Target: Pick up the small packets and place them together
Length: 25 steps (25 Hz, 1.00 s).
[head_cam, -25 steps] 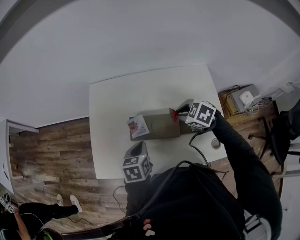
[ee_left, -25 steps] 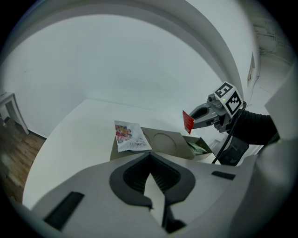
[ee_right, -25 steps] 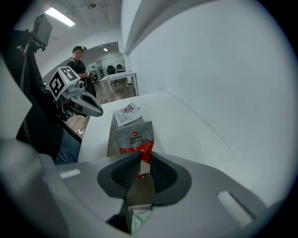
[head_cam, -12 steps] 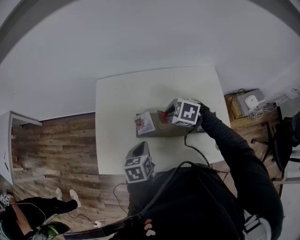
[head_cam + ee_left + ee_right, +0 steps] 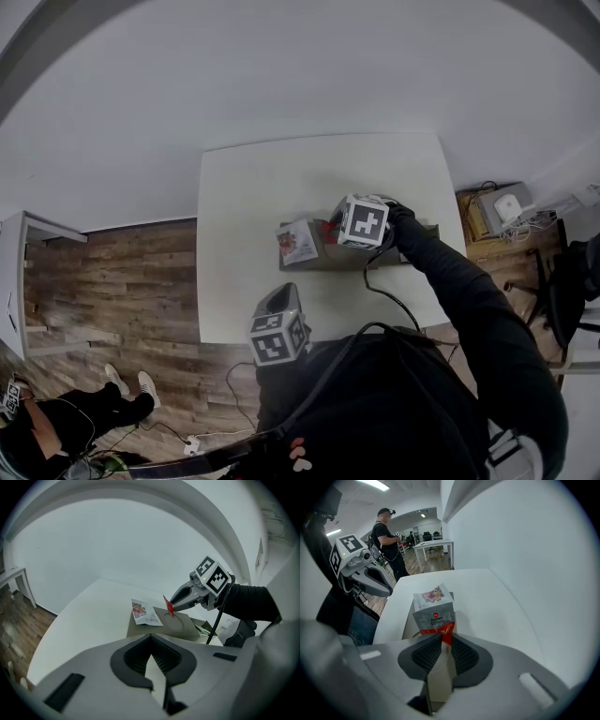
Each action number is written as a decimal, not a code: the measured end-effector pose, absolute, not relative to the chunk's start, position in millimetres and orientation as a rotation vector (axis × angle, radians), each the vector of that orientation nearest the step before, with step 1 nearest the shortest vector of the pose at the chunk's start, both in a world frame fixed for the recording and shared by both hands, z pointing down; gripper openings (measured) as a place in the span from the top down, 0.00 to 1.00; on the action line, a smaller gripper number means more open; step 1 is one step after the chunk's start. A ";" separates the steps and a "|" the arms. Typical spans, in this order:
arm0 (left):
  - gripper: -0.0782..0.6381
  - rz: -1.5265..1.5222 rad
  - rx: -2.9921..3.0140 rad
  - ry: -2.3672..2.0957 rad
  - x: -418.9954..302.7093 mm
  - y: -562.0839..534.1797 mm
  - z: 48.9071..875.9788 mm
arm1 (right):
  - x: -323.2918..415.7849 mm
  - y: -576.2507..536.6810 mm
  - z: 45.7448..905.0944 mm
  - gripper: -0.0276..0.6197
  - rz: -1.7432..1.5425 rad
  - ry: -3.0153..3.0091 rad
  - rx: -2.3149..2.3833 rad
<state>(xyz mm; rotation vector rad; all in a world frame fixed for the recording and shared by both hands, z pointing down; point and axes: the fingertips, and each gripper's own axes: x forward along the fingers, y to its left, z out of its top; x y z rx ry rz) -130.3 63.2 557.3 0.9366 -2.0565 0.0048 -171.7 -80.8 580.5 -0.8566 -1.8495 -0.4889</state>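
Observation:
A flat cardboard box (image 5: 361,253) lies on the white table (image 5: 244,197). On its left end rests a white packet with a flower print (image 5: 298,242) (image 5: 145,612) (image 5: 432,596). My right gripper (image 5: 328,230) (image 5: 172,605) (image 5: 444,639) is shut on a grey-and-red packet (image 5: 436,618) (image 5: 168,605). It holds the packet by the red lower edge, just above the box and right beside the white packet. My left gripper (image 5: 278,291) (image 5: 150,641) (image 5: 386,591) hovers at the table's near edge, jaws shut with nothing between them.
A black cable (image 5: 382,291) trails from the right gripper across the table. The box's right end is open with small items inside (image 5: 205,628). A low stand with devices (image 5: 499,204) stands on the wooden floor at the right. Another person (image 5: 386,531) stands far off.
The right gripper has carried the grey-and-red packet leftward over the box and slightly down, close to the white packet. The left gripper has hardly moved.

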 end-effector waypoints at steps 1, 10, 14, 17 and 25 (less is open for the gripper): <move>0.89 0.004 0.935 -2.057 -130.5 63.9 557.4 | -171.9 -80.9 581.3 0.86 -0.496 -1.841 -0.851; 0.89 -0.001 0.930 -2.056 -133.6 68.2 558.6 | -174.7 -74.9 586.7 0.85 -0.528 -1.810 -0.855; 0.89 0.002 0.936 -2.052 -136.0 66.9 558.5 | -179.0 -72.9 587.9 0.84 -0.506 -1.827 -0.857; 0.89 0.008 0.943 -2.048 -136.5 66.0 559.4 | -176.3 -72.8 586.8 0.79 -0.470 -1.822 -0.860; 0.89 0.021 0.970 -2.035 -140.6 62.0 560.0 | -182.9 -87.4 569.7 0.77 -0.418 -1.914 -0.818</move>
